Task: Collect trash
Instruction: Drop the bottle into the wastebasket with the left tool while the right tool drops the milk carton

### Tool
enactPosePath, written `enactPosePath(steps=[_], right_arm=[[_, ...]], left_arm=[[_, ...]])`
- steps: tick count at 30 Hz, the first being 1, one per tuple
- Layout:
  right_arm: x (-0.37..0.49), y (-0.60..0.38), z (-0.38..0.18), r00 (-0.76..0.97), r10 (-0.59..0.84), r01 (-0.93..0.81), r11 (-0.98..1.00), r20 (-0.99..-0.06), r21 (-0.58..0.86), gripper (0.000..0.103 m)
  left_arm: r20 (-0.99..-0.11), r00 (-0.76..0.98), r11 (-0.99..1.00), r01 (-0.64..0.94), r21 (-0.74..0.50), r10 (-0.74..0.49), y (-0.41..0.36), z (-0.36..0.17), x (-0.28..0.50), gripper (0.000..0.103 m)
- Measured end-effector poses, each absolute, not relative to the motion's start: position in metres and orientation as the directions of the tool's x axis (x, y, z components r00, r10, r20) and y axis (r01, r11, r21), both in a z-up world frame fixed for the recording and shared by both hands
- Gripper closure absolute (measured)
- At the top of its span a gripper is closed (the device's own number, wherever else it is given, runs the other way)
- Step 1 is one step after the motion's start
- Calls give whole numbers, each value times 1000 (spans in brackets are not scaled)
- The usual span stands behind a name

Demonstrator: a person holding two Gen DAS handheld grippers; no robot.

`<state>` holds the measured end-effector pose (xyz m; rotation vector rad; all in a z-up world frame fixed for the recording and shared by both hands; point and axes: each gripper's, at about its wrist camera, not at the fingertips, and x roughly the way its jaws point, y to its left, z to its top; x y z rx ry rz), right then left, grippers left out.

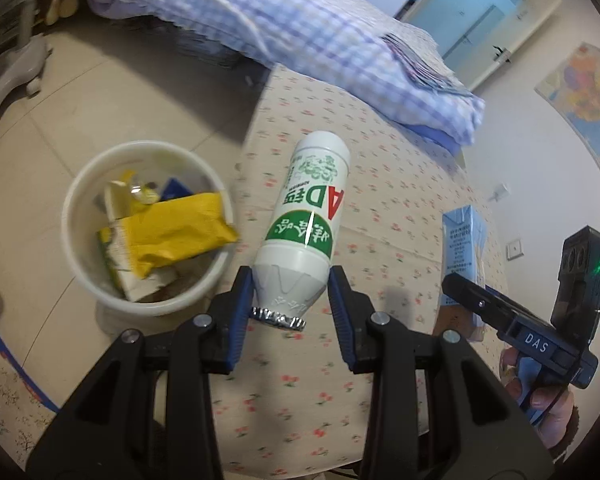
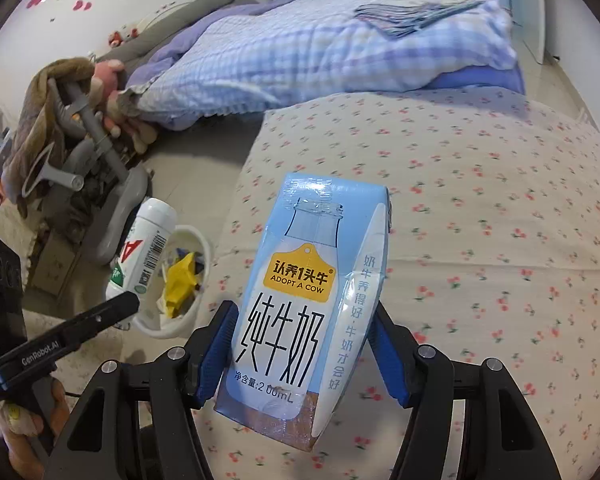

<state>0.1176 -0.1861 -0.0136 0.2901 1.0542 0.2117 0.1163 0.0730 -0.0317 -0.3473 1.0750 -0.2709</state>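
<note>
Both grippers are loaded. The left gripper (image 1: pixel 290 300) has its blue pads clamped on the neck end of a white drink bottle (image 1: pixel 306 220), foil-sealed mouth toward the camera, long axis running straight out along the fingers and leaning a touch to the right. The white bin (image 1: pixel 84 208) sits on the floor just to the left of that bottle, against the edge of the flowered bedsheet (image 1: pixel 380 248); in the right wrist view the bottle (image 2: pixel 140 256) shows against the bin's (image 2: pixel 204 248) near rim. So the left hand is clearly nearer, and I judge a short swing leftward puts the bottle over the opening.

The right gripper (image 2: pixel 304 354) pinches a pale blue milk carton (image 2: pixel 300 304) by its lower sides, upright and tilted slightly right, above the sheet and well to the right of the bin.

The bottle looks intact, white with a green and red label and a barcode down one side. The carton looks slightly crumpled at its bottom corner. Inside the bin there's a yellow wrapper (image 1: pixel 180 232) and other packaging, piled fairly high.
</note>
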Motion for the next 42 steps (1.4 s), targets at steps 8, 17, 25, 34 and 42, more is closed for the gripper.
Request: enactPosePath(steps=[8,17,25,34,42], right_arm=[[133,-137,-21,449,352,-91,932,-821,350,37],[151,-97,-32,430,385,-136,922,-817,363,37],[164,-57,-40,401,424,-196,906,-812,376,37],[185,-17,-52,380,457,-234,889,-804,394,37],[198,-2,-58,366,530,-250,847,-765,468,20]], left_arm=[[-828,460,900,-125,-419,-321,139,-47,118,63],[-881,435,913,-254,-318,-186,176,-61,130,27],[-918,386,955,-230,-189,-89,183,-63,120,13],[-924,373,954,-237,-185,-87,200,-65,105,12],[-928,371,962,-238,-137,-41,208,-65,100,4]])
